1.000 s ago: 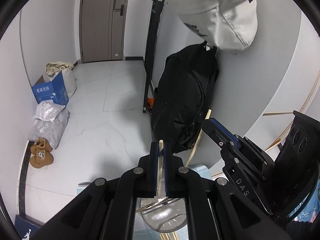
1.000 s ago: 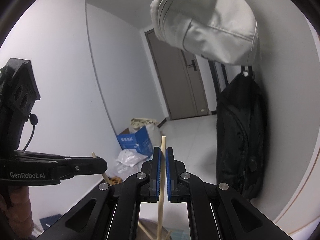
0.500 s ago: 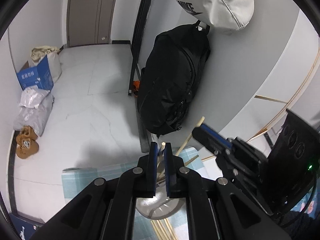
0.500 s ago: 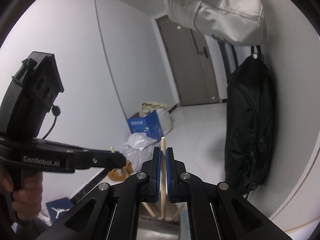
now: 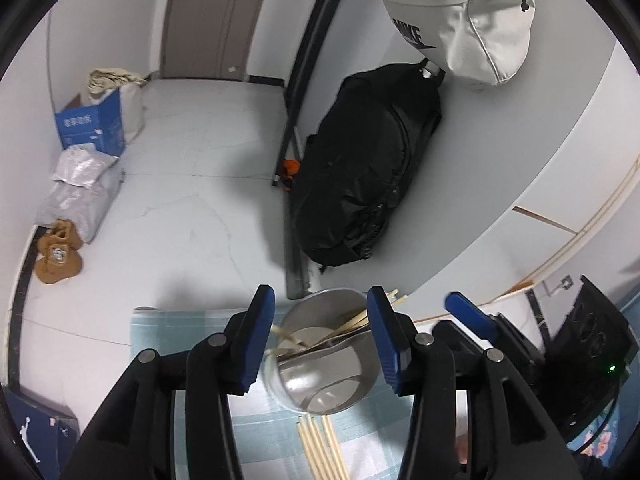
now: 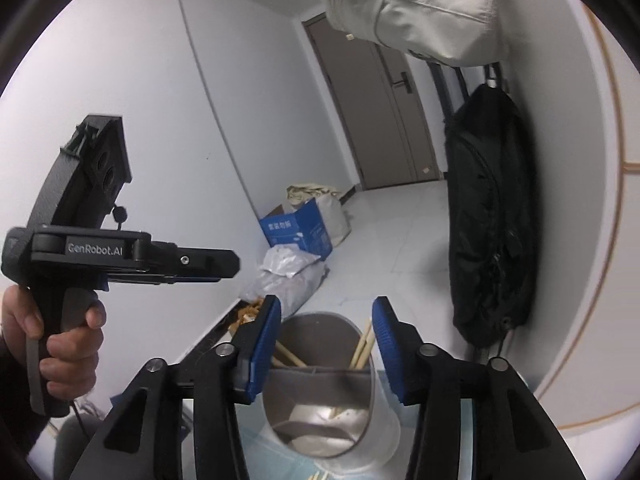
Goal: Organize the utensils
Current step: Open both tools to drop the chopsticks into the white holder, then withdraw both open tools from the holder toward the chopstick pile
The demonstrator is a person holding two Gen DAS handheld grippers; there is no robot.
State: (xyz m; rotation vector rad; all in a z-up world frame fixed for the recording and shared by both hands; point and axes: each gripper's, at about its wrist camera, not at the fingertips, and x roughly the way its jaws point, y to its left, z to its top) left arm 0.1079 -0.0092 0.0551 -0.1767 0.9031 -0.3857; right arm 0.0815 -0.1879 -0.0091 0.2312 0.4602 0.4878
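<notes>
A round metal holder (image 5: 326, 384) with a divider stands on a pale blue checked cloth (image 5: 180, 328). Several wooden chopsticks (image 5: 352, 322) lean inside it. More loose chopsticks (image 5: 320, 446) lie on the cloth in front of it. My left gripper (image 5: 322, 336) hangs just above the holder's rim with its jaws opening and no chopstick pinched. My right gripper (image 6: 326, 348) hovers over the same holder (image 6: 332, 412), jaws also opening, with chopsticks (image 6: 362, 346) resting in the holder below them. In the right wrist view a hand (image 6: 68, 344) holds the left gripper (image 6: 228, 266) at the left.
A black backpack (image 5: 372, 168) hangs against the wall behind the holder, under a white bag (image 5: 464, 16). On the floor are a black stand (image 5: 298, 120), a blue box (image 5: 92, 126), grey bags (image 5: 80, 192) and tan slippers (image 5: 58, 252). A door (image 5: 212, 16) closes the hallway.
Both grippers were shut on an upright chopstick each. Both now stand open, with the chopsticks dropped into the metal holder. Both views have tilted down toward the holder.
</notes>
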